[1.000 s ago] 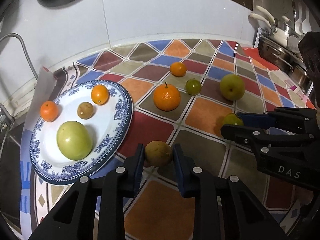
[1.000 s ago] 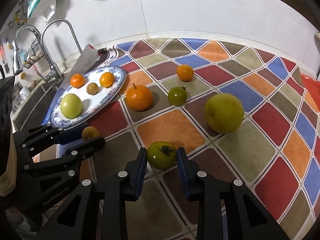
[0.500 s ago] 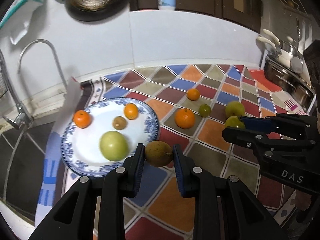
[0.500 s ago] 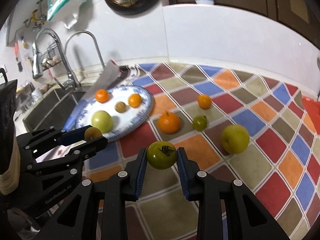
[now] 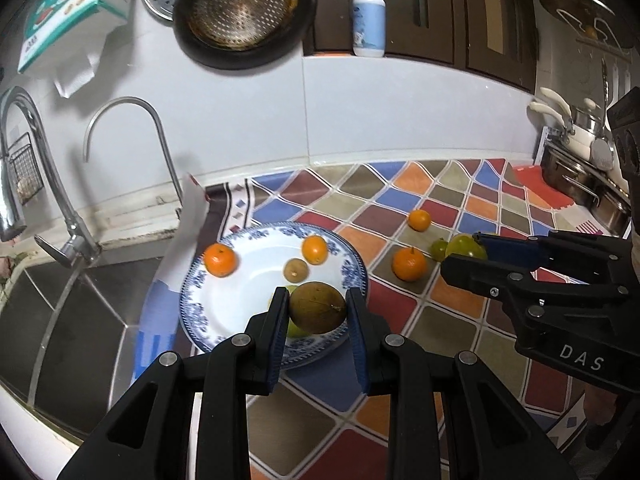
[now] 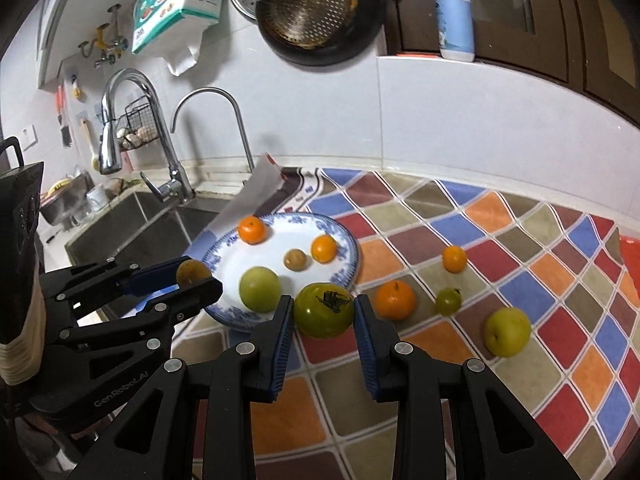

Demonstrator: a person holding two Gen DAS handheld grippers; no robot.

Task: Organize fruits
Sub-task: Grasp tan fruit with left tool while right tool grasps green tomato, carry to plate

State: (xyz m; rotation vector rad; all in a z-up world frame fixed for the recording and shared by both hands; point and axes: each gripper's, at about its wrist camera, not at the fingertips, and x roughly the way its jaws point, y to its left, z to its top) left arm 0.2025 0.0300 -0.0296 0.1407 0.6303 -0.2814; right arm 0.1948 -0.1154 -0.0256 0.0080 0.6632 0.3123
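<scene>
My left gripper (image 5: 318,308) is shut on a brown round fruit (image 5: 317,307) and holds it in the air over the near rim of the blue-and-white plate (image 5: 256,264). My right gripper (image 6: 323,312) is shut on a green tomato (image 6: 323,310), raised above the counter just right of the plate (image 6: 280,236). The plate holds two small oranges (image 6: 252,229), a small brown fruit (image 6: 295,259) and a pale green fruit (image 6: 260,289). On the counter lie a stemmed orange (image 6: 395,300), a small orange (image 6: 454,258), a small green fruit (image 6: 448,301) and a yellow-green apple (image 6: 508,331).
A steel sink (image 5: 68,300) with two taps (image 5: 52,200) lies left of the plate. The counter carries a coloured diamond-pattern mat (image 6: 520,248). Pots (image 5: 580,160) stand at the far right. A pan (image 6: 320,12) and soap bottle (image 6: 454,12) are up on the wall.
Both grippers have risen with their fruits from the counter. The left one has moved left, its brown fruit now over the plate's near rim. The right one follows towards the plate.
</scene>
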